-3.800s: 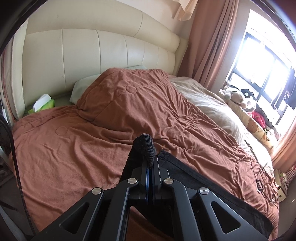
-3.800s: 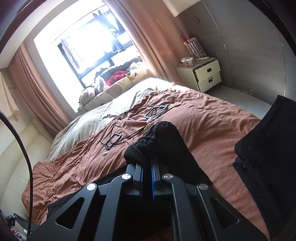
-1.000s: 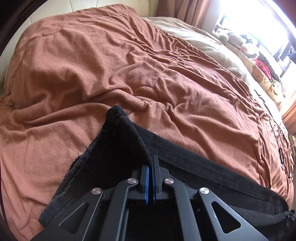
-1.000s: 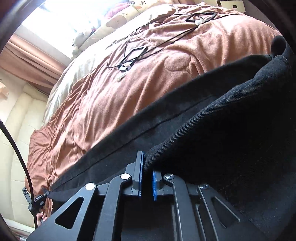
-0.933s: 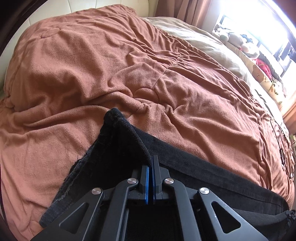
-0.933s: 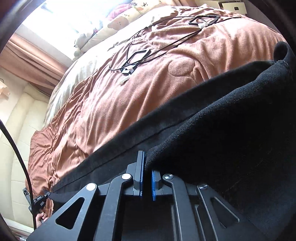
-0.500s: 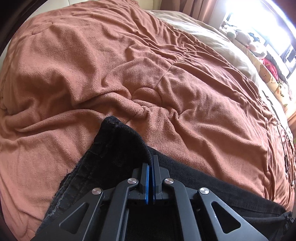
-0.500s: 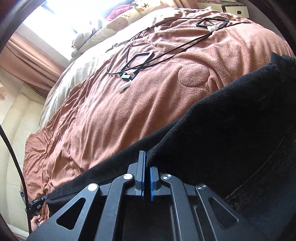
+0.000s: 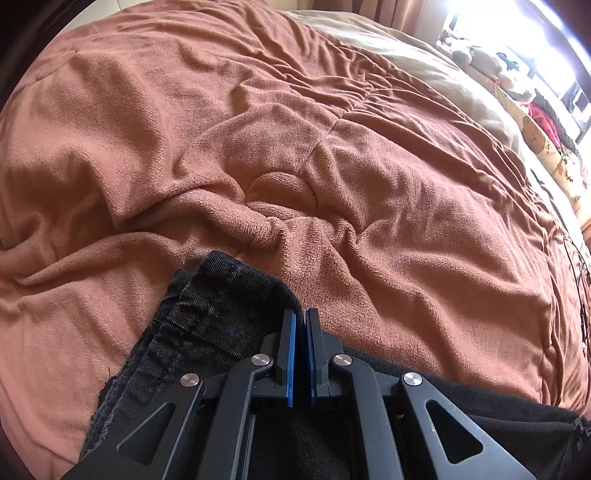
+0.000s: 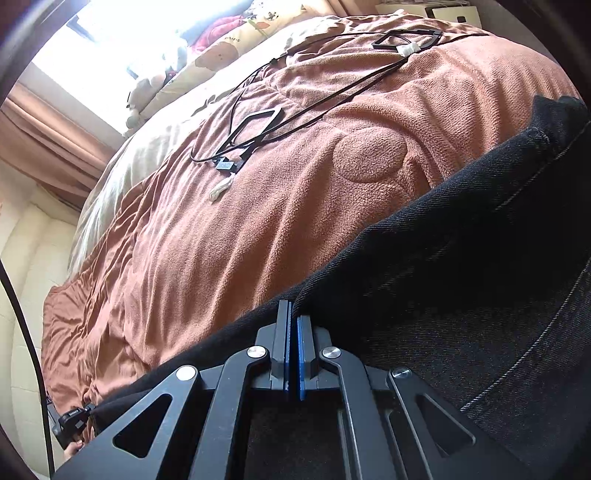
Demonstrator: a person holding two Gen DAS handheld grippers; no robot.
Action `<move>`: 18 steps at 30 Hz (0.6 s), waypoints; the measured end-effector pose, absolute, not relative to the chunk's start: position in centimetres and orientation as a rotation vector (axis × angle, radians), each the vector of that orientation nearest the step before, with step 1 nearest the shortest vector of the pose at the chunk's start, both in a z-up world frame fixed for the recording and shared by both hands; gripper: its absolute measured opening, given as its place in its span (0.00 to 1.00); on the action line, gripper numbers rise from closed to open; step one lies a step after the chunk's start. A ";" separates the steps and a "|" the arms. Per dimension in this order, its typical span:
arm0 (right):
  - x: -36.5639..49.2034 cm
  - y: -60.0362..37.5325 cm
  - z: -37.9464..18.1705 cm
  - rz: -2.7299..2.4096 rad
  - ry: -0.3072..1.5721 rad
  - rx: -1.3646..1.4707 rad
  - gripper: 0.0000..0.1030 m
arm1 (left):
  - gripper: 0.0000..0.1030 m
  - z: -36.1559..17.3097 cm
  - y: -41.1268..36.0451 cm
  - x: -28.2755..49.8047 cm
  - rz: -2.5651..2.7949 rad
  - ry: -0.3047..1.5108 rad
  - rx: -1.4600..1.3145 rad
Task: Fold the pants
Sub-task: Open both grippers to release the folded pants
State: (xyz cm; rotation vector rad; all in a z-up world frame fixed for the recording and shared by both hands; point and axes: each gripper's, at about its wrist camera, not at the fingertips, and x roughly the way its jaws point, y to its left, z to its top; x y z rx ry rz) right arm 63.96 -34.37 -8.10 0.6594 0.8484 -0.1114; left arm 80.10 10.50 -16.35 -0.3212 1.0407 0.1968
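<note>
Black denim pants [image 9: 207,321] lie on the brown blanket [image 9: 295,147], one hem corner bunched just at my left gripper [image 9: 302,312]. Its jaws are opening: a thin gap shows between the blue pads, and the hem rests against the left fingertip rather than being pinched. In the right wrist view the pants [image 10: 461,277] fill the lower right, with a long folded edge running down to the left. My right gripper [image 10: 294,310] is shut on that edge, and the cloth rolls over its right finger.
Black cables with flat frames [image 10: 258,125] lie on the blanket [image 10: 258,221] beyond the pants. A beige sheet [image 9: 424,74] and plush toys [image 9: 476,55] line the window side. A cream headboard [image 10: 14,258] stands at the left, a nightstand [image 10: 443,11] at the top.
Both grippers have come down closer to the blanket with the pants. The raised hem corner has sagged flat. The left pads have parted a little, while the right pads have closed tighter.
</note>
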 end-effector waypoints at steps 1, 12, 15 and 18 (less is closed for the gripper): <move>64.1 -34.2 -7.9 -0.110 0.855 0.650 0.00 | 0.13 -16.2 10.6 80.0 0.188 1.035 -0.324; 59.7 -32.7 -3.3 -0.068 0.734 0.460 0.54 | 0.60 -12.4 11.6 76.5 0.158 0.956 -0.272; 57.2 -31.8 -1.8 -0.055 0.681 0.385 0.70 | 0.60 -11.3 12.2 74.7 0.148 0.945 -0.276; 55.0 -31.3 -0.5 -0.045 0.668 0.316 0.78 | 0.60 -10.2 12.8 72.6 0.141 0.937 -0.278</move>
